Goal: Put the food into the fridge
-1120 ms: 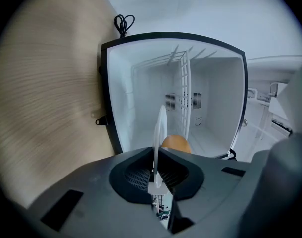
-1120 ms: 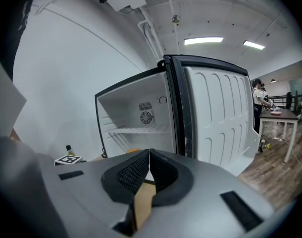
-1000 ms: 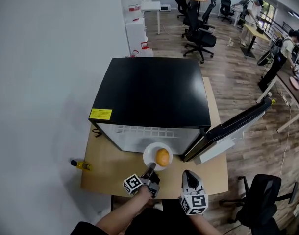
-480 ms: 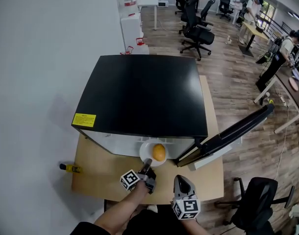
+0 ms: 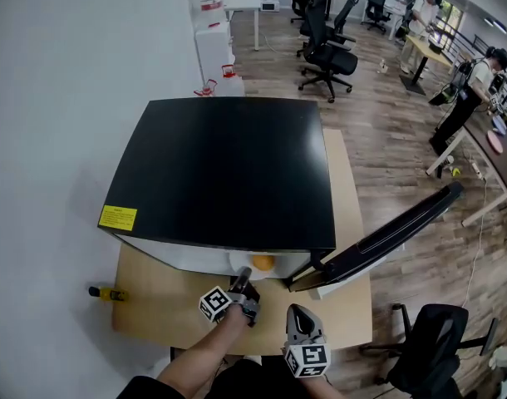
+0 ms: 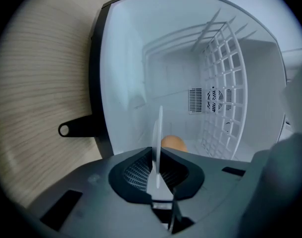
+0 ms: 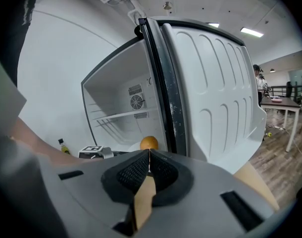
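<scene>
An orange (image 5: 263,263) lies on a white plate (image 5: 243,263) at the mouth of the open fridge (image 5: 224,169), half under its black top. My left gripper (image 5: 243,276) is shut on the plate's near rim. In the left gripper view the plate (image 6: 158,128) stands edge-on between the jaws, with the orange (image 6: 174,143) just past it and the white fridge interior beyond. My right gripper (image 5: 297,316) hovers to the right over the table's front edge, shut with nothing in it. In the right gripper view the orange (image 7: 149,143) shows above the closed right gripper (image 7: 149,155).
The fridge door (image 5: 388,233) swings open to the right, its inner side (image 7: 215,93) close to my right gripper. A wire shelf (image 6: 224,83) sits inside the fridge. A small bottle (image 5: 104,293) lies at the left of the wooden table (image 5: 158,310). Office chairs and people are far back.
The left gripper has pushed the plate with the orange forward, from the table in front of the fridge into its opening. The right gripper followed slightly, still shut.
</scene>
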Motion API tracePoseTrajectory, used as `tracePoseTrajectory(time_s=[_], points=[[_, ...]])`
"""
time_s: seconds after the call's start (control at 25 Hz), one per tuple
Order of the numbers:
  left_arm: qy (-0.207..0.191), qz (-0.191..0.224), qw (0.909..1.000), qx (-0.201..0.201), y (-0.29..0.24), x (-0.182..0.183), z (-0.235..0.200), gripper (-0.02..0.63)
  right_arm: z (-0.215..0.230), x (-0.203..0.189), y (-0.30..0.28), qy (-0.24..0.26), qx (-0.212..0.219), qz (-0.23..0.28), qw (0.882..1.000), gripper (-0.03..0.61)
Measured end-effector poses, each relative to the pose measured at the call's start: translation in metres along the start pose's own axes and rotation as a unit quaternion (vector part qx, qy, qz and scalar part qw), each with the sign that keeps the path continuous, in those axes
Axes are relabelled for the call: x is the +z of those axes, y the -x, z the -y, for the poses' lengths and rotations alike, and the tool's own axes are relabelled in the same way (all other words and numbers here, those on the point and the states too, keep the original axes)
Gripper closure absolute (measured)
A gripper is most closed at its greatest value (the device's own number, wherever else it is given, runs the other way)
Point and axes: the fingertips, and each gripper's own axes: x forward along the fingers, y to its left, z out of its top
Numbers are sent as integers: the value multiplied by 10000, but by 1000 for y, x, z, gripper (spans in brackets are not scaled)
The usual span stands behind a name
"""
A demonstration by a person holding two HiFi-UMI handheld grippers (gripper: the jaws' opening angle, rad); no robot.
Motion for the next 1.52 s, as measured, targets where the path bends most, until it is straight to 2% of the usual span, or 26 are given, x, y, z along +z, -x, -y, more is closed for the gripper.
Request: tracePoseTrajectory(time_s=[0.28, 0.48, 0.64, 0.92, 1.24, 1.4, 1.52], points=[[20, 13, 10000, 81, -14, 4, -2, 583, 1, -9, -7, -202, 139, -62, 9997, 517], [92, -46, 9998, 179, -21, 3, -6, 581, 1, -7, -14, -64, 246, -95, 9996, 518], [161, -76, 9995, 262, -22, 2, -9, 580, 4, -9, -13, -179, 241, -96, 9995, 518], [-52, -245, 9983, 518, -26, -5, -12, 581, 3, -13, -6, -117, 339, -124, 9993, 518], [-664, -408, 9903, 1150, -37, -6, -14, 581, -2, -9, -4, -185, 397, -75, 9990, 518], [-1318, -625, 9781, 1484, -40, -8, -10, 580, -2, -9, -6, -94, 404, -112, 9991, 517], [-1751, -764, 9712, 1422, -50, -7, -3, 567, 0, -4, -10, -96, 402, -83, 9991, 517]])
